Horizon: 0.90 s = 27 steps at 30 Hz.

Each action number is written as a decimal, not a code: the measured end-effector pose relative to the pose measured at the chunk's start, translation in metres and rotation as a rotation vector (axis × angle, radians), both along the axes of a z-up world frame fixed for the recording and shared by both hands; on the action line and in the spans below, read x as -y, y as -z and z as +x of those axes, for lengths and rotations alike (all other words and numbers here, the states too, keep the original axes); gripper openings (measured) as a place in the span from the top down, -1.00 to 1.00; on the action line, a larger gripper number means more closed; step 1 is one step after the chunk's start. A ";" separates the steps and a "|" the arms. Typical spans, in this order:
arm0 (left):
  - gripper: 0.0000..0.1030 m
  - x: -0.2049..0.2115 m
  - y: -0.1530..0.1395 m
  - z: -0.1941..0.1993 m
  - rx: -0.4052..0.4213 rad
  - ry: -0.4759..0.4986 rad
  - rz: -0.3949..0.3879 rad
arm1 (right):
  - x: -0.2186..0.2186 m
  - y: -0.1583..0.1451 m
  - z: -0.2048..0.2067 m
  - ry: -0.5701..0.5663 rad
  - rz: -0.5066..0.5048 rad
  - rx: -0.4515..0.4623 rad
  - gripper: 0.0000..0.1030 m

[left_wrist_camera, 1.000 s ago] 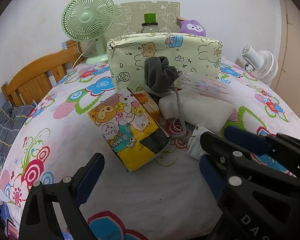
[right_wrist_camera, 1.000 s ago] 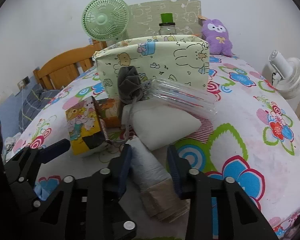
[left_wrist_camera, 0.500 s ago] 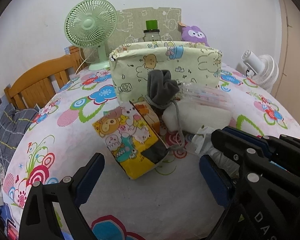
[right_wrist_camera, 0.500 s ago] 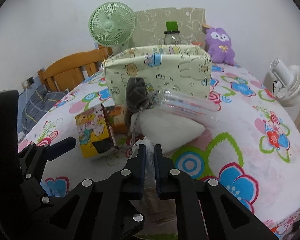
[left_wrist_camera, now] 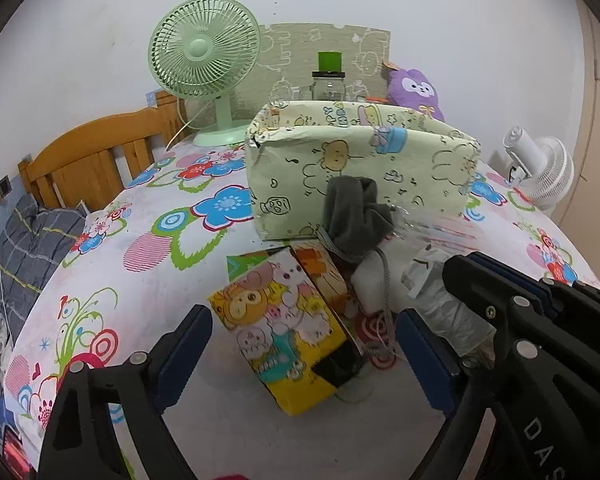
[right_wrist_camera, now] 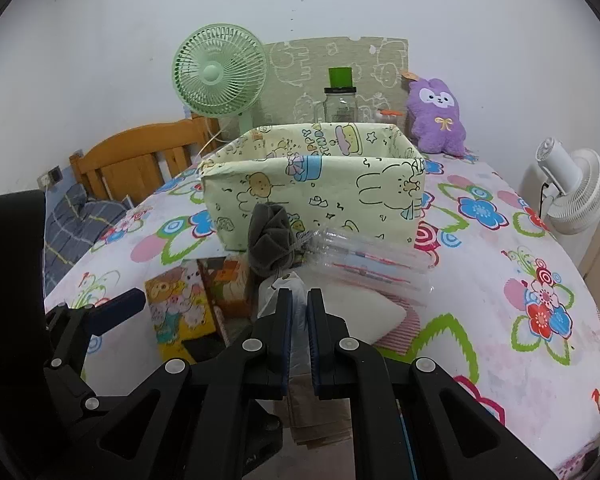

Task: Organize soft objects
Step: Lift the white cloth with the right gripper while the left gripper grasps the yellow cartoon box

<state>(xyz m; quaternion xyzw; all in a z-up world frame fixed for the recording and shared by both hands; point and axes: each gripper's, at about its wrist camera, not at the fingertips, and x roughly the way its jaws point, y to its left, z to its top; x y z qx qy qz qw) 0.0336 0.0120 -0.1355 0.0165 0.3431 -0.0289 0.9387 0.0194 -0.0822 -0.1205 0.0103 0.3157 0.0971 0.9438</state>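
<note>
- The right gripper (right_wrist_camera: 299, 304) has its jaws squeezed almost together on a crinkly plastic pack (right_wrist_camera: 288, 286) of something soft and pale. The top of the pack sticks up past the blue pads.
- In the left wrist view, that same pack (left_wrist_camera: 440, 300) pokes out at 3 o'clock from under the black right tool.
- The left gripper (left_wrist_camera: 300, 342) has its jaws wide apart and holds nothing. A cartoon tissue pack (left_wrist_camera: 288, 328) with bears and yellow sides lies on the bed between its two pads.
- A gray string (left_wrist_camera: 384, 280) runs down beside the tissue pack at 3 o'clock. It comes from a gray drawstring pouch (left_wrist_camera: 356, 216) at 12 o'clock.
- The pouch leans on the front wall of a pale green cartoon box (left_wrist_camera: 420, 160) that is open on top.
- A white soft pad (right_wrist_camera: 360, 312) lies just right of the right jaws, with a clear plastic pack (right_wrist_camera: 372, 258) on top of it.
- All of it sits on a flower bedsheet (right_wrist_camera: 500, 300).
- Behind the box, at 12 o'clock, stand a glass jar (right_wrist_camera: 340, 106) with a green block on it, a green fan (right_wrist_camera: 220, 76) at 11 o'clock and a purple plush toy (right_wrist_camera: 436, 116) at 1 o'clock.
- A white fan (right_wrist_camera: 576, 192) stands at 3 o'clock by the bed's edge.
</note>
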 end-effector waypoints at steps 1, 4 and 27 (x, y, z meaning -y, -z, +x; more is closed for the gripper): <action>-0.76 -0.001 0.000 0.001 -0.001 -0.003 -0.001 | 0.000 0.000 0.003 0.003 0.002 0.000 0.80; -0.68 -0.002 0.000 0.005 -0.001 -0.024 0.006 | -0.002 0.001 0.007 -0.002 0.006 -0.002 0.80; -0.06 0.007 -0.003 0.002 -0.011 0.005 0.012 | 0.002 0.004 0.014 0.029 0.015 -0.010 0.80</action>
